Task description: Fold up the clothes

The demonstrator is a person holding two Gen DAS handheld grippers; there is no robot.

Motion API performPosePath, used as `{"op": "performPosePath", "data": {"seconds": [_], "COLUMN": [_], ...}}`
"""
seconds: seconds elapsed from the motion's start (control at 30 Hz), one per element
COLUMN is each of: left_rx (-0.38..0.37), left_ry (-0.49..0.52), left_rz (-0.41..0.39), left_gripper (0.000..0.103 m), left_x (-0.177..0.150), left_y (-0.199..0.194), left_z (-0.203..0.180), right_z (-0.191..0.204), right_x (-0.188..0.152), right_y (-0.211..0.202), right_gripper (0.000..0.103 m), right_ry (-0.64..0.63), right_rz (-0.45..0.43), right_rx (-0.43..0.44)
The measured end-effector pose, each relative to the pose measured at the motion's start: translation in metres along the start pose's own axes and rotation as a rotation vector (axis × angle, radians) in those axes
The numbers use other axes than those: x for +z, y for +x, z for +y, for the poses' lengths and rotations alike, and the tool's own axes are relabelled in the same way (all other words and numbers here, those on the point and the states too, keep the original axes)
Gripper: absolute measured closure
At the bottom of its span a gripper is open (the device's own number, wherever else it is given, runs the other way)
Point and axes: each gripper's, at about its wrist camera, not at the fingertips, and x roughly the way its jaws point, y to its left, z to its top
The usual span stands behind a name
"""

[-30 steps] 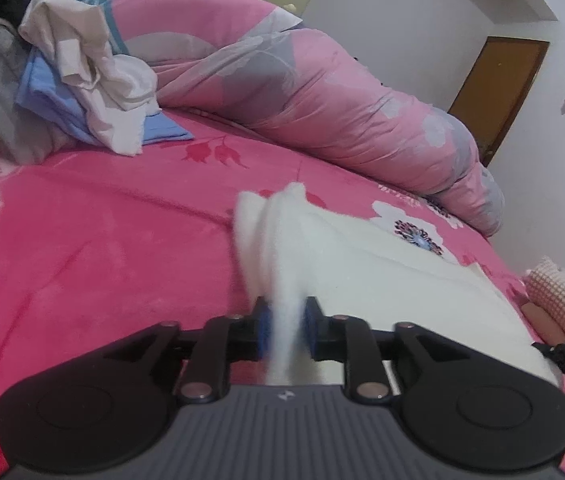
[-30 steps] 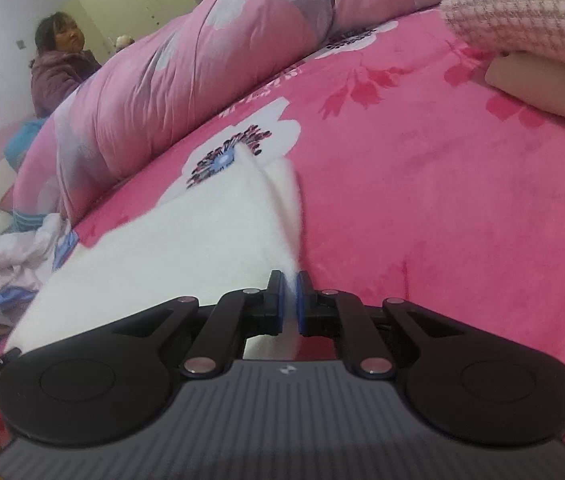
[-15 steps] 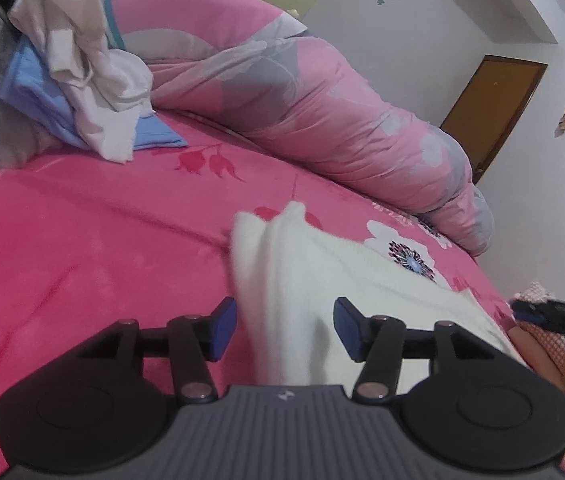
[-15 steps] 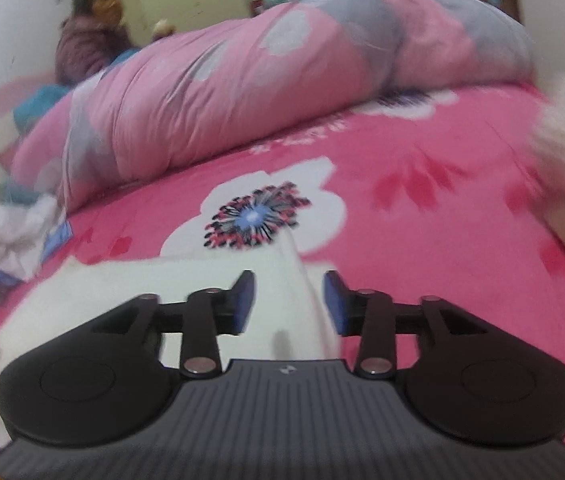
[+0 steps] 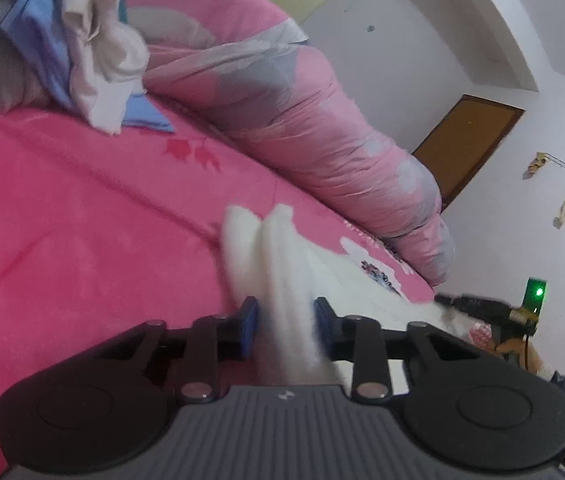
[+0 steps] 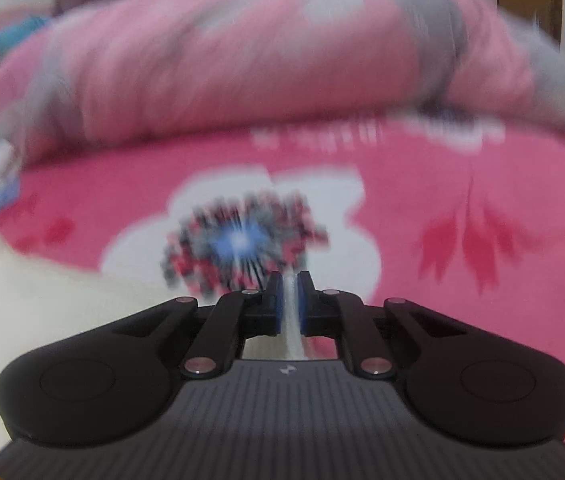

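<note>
The left gripper has its blue-padded jaws partly spread, a thick fold of the white garment between them; whether the pads press it is unclear. The right gripper has its jaws drawn close, pinching a thin edge of the same cloth, which spreads pale to the left of it. The garment lies on a bright pink bedspread printed with white flowers and red leaves. Farther back a rolled pink-and-grey quilt runs along the bed. A heap of loose clothes, blue and pale, sits at the left. Beyond are white walls and a brown door.
</note>
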Motion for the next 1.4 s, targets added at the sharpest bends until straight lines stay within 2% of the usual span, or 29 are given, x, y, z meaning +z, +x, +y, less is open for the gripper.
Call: {"op": "performPosePath", "data": {"seconds": [0.07,0.1,0.2,0.23,0.47,0.53,0.6,0.73,0.8,0.9,1.0,1.1,1.23,1.3,1.33,1.4], "left_rx": [-0.008,-0.010,-0.009,-0.008,-0.001,0.012,0.021,0.039,0.047,0.050,0.053,0.053,0.056,0.055,0.053,0.049], "left_ry": [-0.020,-0.030,-0.039,-0.043,-0.046,-0.020,0.009,0.066,0.090,0.098,0.081,0.065,0.066,0.070,0.071,0.075], "left_rz": [0.003,0.004,0.008,0.011,0.009,-0.004,-0.018,-0.045,-0.056,-0.052,-0.040,-0.031,-0.029,-0.031,-0.032,-0.035], "left_gripper": [0.074,0.075,0.075,0.075,0.074,0.078,0.081,0.088,0.089,0.090,0.090,0.090,0.089,0.089,0.089,0.089], "left_x": [0.000,0.000,0.000,0.000,0.000,-0.001,-0.002,-0.003,-0.004,-0.004,-0.004,-0.004,-0.004,-0.005,-0.005,-0.005], "left_y": [0.001,0.001,0.001,0.002,0.000,-0.003,-0.005,-0.010,-0.012,-0.012,-0.013,-0.014,-0.013,-0.013,-0.013,-0.014], "left_z": [0.003,0.005,0.006,0.006,0.006,0.001,-0.004,-0.014,-0.018,-0.021,-0.020,-0.018,-0.017,-0.018,-0.018,-0.018], "right_z": [0.002,0.002,-0.002,-0.002,0.000,0.024,0.063,0.158,0.206,0.265,0.286,0.280,0.256,0.259,0.267,0.287], "right_x": [0.006,0.007,-0.005,-0.005,0.013,0.022,0.030,0.028,0.020,0.003,0.003,0.015,0.034,0.040,0.041,0.042], "right_y": [-0.005,-0.001,0.034,0.034,-0.005,-0.015,-0.015,0.007,0.026,0.064,0.082,0.080,0.071,0.070,0.069,0.067], "right_gripper": [0.097,0.097,0.096,0.096,0.088,0.088,0.088,0.088,0.089,0.090,0.092,0.090,0.088,0.078,0.074,0.053], "right_ry": [0.007,0.014,0.026,0.043,0.201,0.161,0.082,-0.078,-0.175,-0.293,-0.280,-0.173,0.056,0.116,0.098,0.025], "right_rz": [-0.058,-0.055,0.092,0.097,-0.025,-0.043,-0.007,0.142,0.220,0.306,0.288,0.281,0.300,0.313,0.320,0.335], "right_rx": [-0.009,-0.017,-0.079,-0.092,-0.157,-0.083,0.058,0.372,0.455,0.456,0.413,0.410,0.432,0.453,0.446,0.415]}}
